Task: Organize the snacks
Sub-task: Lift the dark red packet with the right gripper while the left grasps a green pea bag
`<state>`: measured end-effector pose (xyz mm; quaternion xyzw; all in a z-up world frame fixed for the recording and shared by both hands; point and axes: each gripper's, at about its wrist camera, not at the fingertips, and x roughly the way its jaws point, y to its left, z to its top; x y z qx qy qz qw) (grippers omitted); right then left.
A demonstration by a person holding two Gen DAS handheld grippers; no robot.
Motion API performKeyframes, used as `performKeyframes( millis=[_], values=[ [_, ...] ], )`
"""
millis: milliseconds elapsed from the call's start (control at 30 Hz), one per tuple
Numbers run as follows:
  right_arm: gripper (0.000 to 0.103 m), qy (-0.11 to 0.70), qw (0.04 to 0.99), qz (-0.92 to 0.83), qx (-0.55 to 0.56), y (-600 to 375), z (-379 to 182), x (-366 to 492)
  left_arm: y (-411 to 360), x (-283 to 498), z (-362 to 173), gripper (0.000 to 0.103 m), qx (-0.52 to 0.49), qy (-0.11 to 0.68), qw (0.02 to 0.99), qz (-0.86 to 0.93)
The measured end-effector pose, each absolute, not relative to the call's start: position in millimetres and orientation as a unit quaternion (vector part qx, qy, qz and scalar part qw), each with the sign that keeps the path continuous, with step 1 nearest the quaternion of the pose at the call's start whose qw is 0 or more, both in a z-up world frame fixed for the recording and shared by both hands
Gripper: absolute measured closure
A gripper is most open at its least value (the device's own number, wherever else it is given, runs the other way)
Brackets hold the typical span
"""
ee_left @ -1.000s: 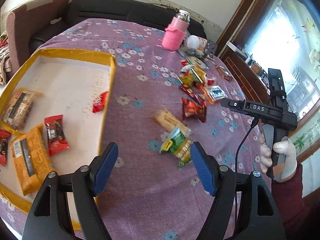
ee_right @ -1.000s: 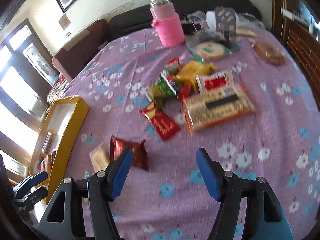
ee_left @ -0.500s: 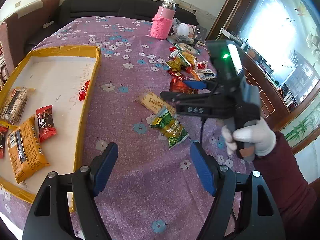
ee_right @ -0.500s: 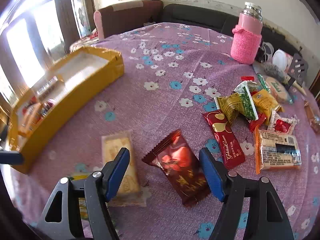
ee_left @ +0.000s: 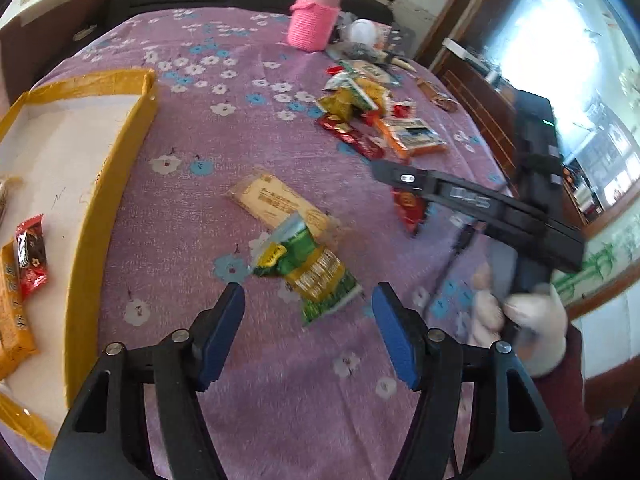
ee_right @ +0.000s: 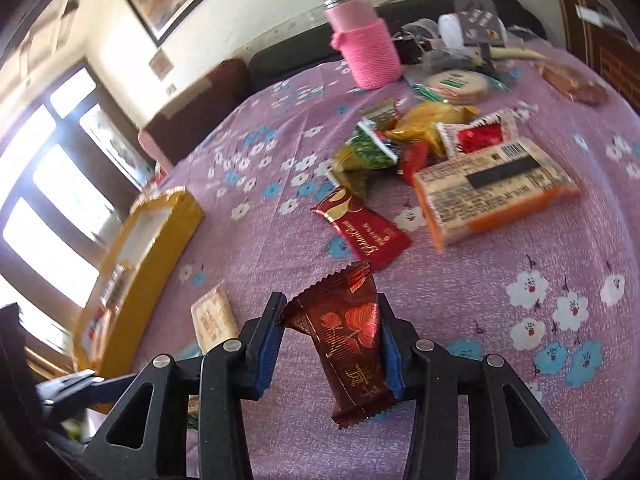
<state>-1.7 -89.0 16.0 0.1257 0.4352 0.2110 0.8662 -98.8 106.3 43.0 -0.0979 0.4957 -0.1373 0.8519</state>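
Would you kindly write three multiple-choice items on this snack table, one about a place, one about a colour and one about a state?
1. Where does the green snack packet lie?
A. inside the yellow tray
B. on the purple cloth, ahead of the left gripper
C. on top of the pink bottle

2. What colour is the knitted sleeve on the bottle?
A. pink
B. blue
C. white

3. What is the state of the right gripper?
A. open and empty
B. shut on a dark red packet
C. shut on a biscuit pack

Answers:
1 B: it rests on the cloth just beyond the left gripper, outside the tray.
2 A: the sleeve is bright pink.
3 B: its fingers, having just been closing, press both sides of the dark red packet.
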Motion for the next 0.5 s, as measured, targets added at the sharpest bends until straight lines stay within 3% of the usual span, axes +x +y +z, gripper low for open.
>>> performKeyframes(
  millis=[300,333,367,500],
  values=[
    [0.058,0.434,0.864,0.206,0.151,-100.8,16.7,-1.8,72.5,-84.1,20.1,0.037,-0.025,0.497,0.860,-0.112],
    [0.058,0.431,0.867,0.203,0.147,-100.8,17.2,-2.9,69.7,-83.4,19.0,0.043,-0.017,0.496,0.861,-0.111],
    [0.058,0.428,0.869,0.200,0.146,-100.5,17.9,-3.8,68.1,-83.4,19.6,0.061,-0.009,0.491,0.865,-0.107],
    [0.058,0.415,0.879,0.190,0.140,-101.8,22.1,-6.4,73.3,-86.2,21.7,0.064,-0.019,0.485,0.867,-0.114]
  ],
)
